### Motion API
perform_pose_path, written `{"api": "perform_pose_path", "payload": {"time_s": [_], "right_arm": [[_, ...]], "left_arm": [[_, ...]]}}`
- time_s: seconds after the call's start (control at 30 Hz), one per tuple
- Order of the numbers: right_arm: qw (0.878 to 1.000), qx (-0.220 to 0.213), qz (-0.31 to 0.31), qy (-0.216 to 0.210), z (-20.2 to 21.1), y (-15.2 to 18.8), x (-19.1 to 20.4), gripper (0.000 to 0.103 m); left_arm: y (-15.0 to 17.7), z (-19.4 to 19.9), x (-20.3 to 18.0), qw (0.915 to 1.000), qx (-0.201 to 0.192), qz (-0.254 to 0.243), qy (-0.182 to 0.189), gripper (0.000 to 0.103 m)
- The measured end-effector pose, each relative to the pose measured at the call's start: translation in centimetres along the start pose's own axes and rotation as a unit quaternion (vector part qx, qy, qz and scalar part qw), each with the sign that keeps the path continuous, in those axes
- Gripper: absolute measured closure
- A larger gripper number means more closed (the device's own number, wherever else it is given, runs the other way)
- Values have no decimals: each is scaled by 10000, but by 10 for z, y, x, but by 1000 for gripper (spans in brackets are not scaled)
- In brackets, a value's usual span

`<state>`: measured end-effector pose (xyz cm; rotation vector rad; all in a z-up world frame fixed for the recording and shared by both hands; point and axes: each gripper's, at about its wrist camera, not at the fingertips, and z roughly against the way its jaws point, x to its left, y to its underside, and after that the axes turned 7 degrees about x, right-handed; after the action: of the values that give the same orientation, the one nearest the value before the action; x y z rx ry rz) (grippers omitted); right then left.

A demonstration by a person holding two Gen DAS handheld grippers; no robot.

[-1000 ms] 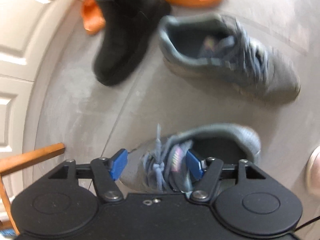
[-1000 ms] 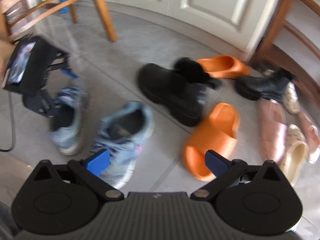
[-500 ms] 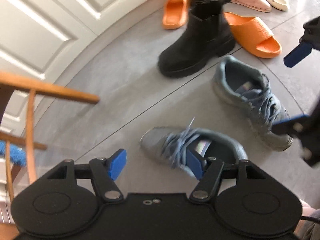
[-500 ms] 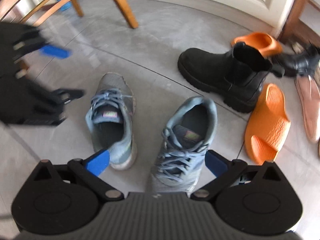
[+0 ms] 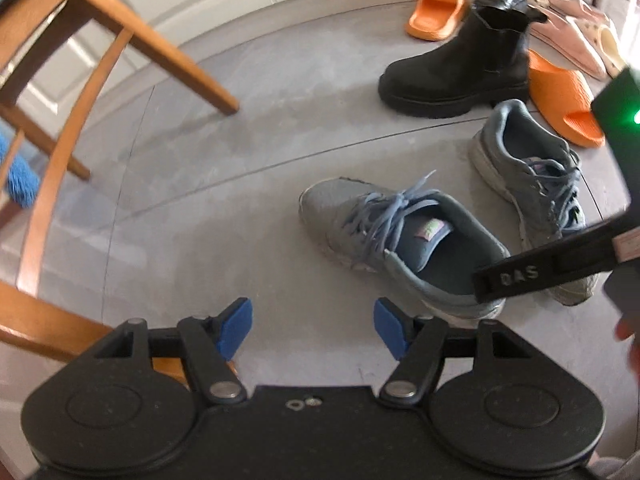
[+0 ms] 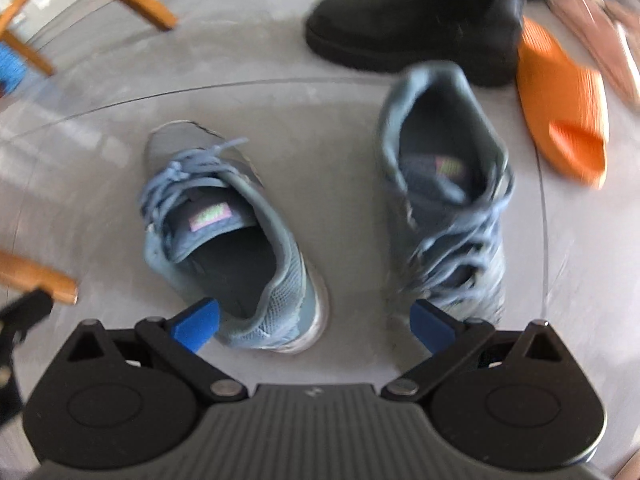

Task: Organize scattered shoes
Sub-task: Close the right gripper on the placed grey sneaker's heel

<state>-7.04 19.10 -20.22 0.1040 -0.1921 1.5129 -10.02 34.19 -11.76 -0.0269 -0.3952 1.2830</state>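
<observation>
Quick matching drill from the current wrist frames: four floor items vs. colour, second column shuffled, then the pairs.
Items:
1. sneaker
2. ankle boot
3. slide sandal
4. gripper pads

Colours:
A. orange
B. bright blue
C. black
D. grey-blue

Pairs: 1-D, 2-C, 3-A, 4-B

Left gripper (image 5: 312, 330) angled steeply downward, blue pads spread apart with nothing between them. Right gripper (image 6: 314, 326) likewise tipped down, jaws wide and empty. Both hovering, gripping nothing.
</observation>
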Motion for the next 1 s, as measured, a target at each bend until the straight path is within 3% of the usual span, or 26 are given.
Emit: {"api": "perform_pose_path", "payload": {"time_s": [0.2, 0.4, 0.43, 0.47, 0.5, 0.53, 0.67, 0.83, 1.0], "right_arm": [[9926, 399, -1084, 381, -36, -2, -6, 0], [9930, 207, -763, 878, -49, 2, 15, 1], [9947, 102, -610, 821, -46, 4, 18, 9], [9965, -27, -437, 713, -43, 7, 22, 49], [9977, -155, -265, 605, -39, 9, 26, 64], [9977, -216, -171, 624, -36, 10, 30, 71], [9964, -218, -105, 815, -37, 7, 35, 71], [9980, -404, -72, 486, -32, 7, 18, 79], [9984, -498, 138, 212, -28, 7, -2, 79]], "left_arm": [[4, -7, 4, 10000, 15, 29, 13, 35], [3, -12, 1, 10000, 0, -68, -8, 35], [4, -12, 1, 10000, -29, -59, 19, 35], [4, -11, 1, 10000, -51, -51, 39, 35], [5, -10, 2, 10000, -70, -42, 53, 35], [5, -10, 2, 9999, -87, -32, 64, 35], [5, -8, 5, 9998, -146, 57, 94, 35], [9, -8, 6, 9998, -155, 33, 131, 35], [6, -16, 6, 9996, -119, 90, 255, 35]]}}
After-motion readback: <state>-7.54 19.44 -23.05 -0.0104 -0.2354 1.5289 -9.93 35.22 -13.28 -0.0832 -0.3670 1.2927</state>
